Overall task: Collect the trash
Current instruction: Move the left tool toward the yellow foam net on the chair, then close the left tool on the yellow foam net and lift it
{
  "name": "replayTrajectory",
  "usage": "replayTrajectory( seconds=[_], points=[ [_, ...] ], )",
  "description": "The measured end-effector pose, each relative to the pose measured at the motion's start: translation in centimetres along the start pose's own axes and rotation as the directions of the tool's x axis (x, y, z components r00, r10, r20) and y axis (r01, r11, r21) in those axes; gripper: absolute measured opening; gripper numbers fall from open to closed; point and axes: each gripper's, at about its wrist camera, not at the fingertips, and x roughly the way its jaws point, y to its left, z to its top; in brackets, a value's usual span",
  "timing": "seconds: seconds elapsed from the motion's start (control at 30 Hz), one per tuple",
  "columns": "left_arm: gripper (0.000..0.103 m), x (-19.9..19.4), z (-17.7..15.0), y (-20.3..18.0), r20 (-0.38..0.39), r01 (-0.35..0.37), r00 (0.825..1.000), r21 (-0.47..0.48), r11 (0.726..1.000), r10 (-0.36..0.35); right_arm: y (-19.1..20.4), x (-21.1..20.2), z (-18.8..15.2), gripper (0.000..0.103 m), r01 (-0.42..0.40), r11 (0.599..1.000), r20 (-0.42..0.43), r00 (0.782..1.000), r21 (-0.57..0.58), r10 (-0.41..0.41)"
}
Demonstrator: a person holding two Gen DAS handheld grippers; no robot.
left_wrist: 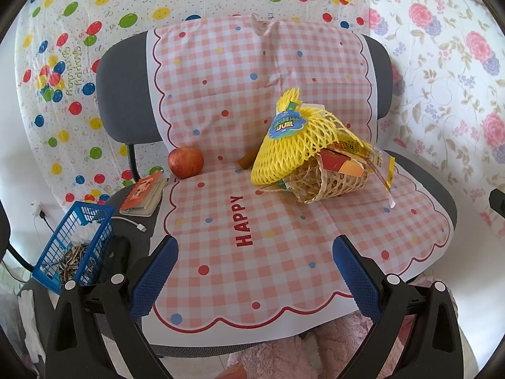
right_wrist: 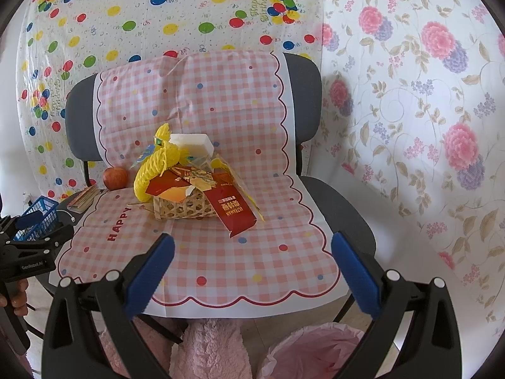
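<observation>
A grey chair point(left_wrist: 126, 94) fills the middle of both views, covered by a pink checked paper cloth point(left_wrist: 221, 94). Behind it hang a balloon sheet point(left_wrist: 94, 15) and a flowered sheet point(right_wrist: 410, 94).

At centre right of the left view, a woven basket point(left_wrist: 328, 183) holds trash: yellow foam net point(left_wrist: 284, 158), a red packet point(right_wrist: 235, 211) and wrappers. An apple point(left_wrist: 185, 162) and a small book point(left_wrist: 143, 197) lie to the left, a blue crate point(left_wrist: 72, 240) lower left. A pink bag point(right_wrist: 312, 350) sits at the bottom of the right view.

The cloth reads "HAPPY".

The left gripper point(left_wrist: 255, 271) and right gripper point(right_wrist: 252, 268) are both spread wide, holding nothing.
</observation>
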Motion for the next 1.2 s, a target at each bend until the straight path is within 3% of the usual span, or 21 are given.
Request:
replayTrajectory(
  seconds=[0.27,0.37,0.47,0.5,0.57,0.6,0.7,0.83,0.97,1.2],
  points=[
    [0.097,1.6,-0.2,0.6,-0.036,-0.005,0.999,-0.017,1.000,0.005,0.1,2.2,-0.5,0.097,0.004,0.999,-0.033,0.999,-0.051,-0.006],
    [0.097,2.5,-0.1,0.6,-0.028,0.005,1.000,-0.012,1.000,-0.005,0.5,3.2,-0.5,0.097,-0.009,0.998,0.001,1.000,-0.070,0.009],
    [0.097,3.3,0.4,0.2,-0.002,-0.029,1.000,0.032,0.999,0.030,0.7,3.8,-0.3,0.097,-0.035,0.999,0.053,0.998,-0.041,0.037],
    [0.097,3.6,0.5,-0.1,0.009,-0.053,0.999,0.057,0.997,0.052,0.5,4.3,-0.2,0.097,-0.043,0.999,0.012,0.999,-0.025,0.043],
    [0.097,4.4,1.0,-0.3,0.005,-0.064,0.998,0.084,0.994,0.064,0.6,4.7,0.0,0.097,-0.046,0.998,0.041,0.998,-0.040,0.047],
    [0.097,4.9,1.3,-0.2,-0.010,-0.041,0.999,0.076,0.996,0.041,0.6,4.9,0.0,0.097,-0.046,0.998,0.061,0.997,-0.039,0.048],
    [0.097,7.2,2.2,0.1,-0.066,0.024,0.998,0.041,0.999,-0.022,0.8,6.0,0.3,0.097,-0.018,0.997,0.017,1.000,-0.078,0.020],
    [0.096,9.8,3.3,-0.2,-0.047,0.030,0.999,0.066,0.997,-0.027,0.5,7.9,0.6,0.097,-0.049,0.998,-0.067,0.997,-0.041,0.046],
    [0.095,11.5,4.4,-0.5,-0.015,0.057,0.998,0.047,0.997,-0.056,0.6,9.2,0.9,0.097,-0.056,0.998,-0.083,0.995,-0.028,0.053],
    [0.092,15.1,5.3,-2.8,-0.003,0.070,0.997,0.170,0.983,-0.071,0.2,11.3,1.5,0.097,-0.080,0.997,-0.083,0.993,0.000,0.079]
  ],
)
